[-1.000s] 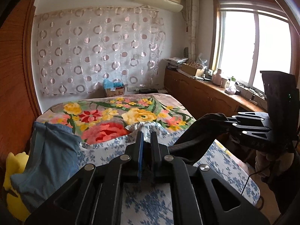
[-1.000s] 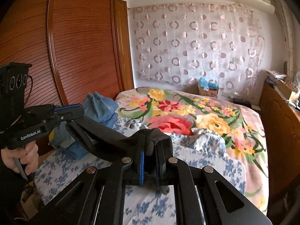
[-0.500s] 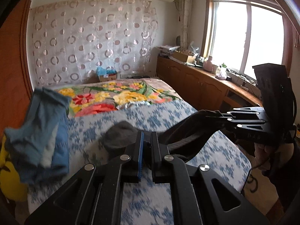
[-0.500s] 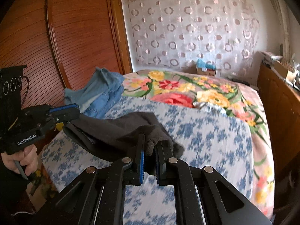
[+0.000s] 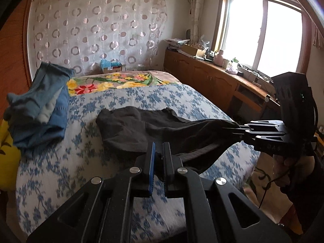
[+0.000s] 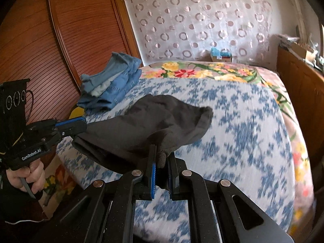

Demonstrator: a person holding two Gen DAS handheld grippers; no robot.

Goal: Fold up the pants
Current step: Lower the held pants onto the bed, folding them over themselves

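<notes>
A: We see the dark pants stretched between our two claws, their far end lying on the bed over the blue-flowered sheet, the near edge lifted off it

B: Yes, and our left claw is clamped on one end of that near edge; the cloth sits pinched between its fingers

A: Our right claw is closed on the other end, a wad of dark cloth bunched between its pads. From the left wrist we see it out at the right, the fabric pulled into a taut band toward it

B: Beyond the pants we find a pile of blue clothes at the left edge of the bed, well apart from the dark cloth

A: Farther up the bed lies a blanket with bright flowers, and behind it a curtain with rings. A wooden wardrobe stands along the left, and a low wooden cabinet runs under the window on the right
</notes>
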